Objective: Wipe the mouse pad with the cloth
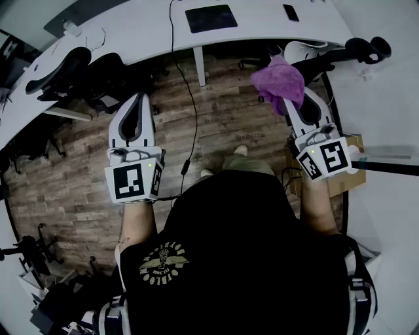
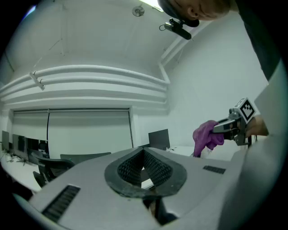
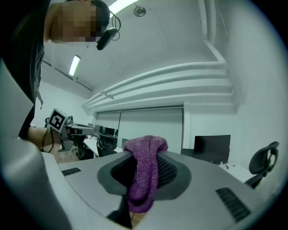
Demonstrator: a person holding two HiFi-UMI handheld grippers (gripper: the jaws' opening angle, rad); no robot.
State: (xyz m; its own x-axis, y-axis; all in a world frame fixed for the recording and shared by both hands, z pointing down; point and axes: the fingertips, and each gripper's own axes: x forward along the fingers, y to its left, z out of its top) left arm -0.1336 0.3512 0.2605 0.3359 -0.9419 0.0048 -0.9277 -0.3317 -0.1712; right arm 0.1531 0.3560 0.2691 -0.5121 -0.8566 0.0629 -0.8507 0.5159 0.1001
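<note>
A black mouse pad [image 1: 211,17] lies on the white desk [image 1: 144,33] at the top of the head view, well ahead of both grippers. The purple cloth [image 1: 281,82] hangs bunched from my right gripper [image 1: 290,99], which is shut on it; the cloth [image 3: 144,175] drapes over the jaws in the right gripper view. My left gripper [image 1: 138,99] is held over the wooden floor with its jaws closed and nothing between them. Both grippers tilt upward toward the ceiling. From the left gripper [image 2: 144,152] the cloth [image 2: 207,137] and right gripper [image 2: 236,123] show at the right.
Black office chairs [image 1: 72,72] stand at the left, and another chair [image 1: 353,51] at the right by the desk end. A black cable [image 1: 191,111] runs down from the desk across the floor. A phone [image 1: 291,12] lies on the desk. A cardboard box [image 1: 345,184] sits at the right.
</note>
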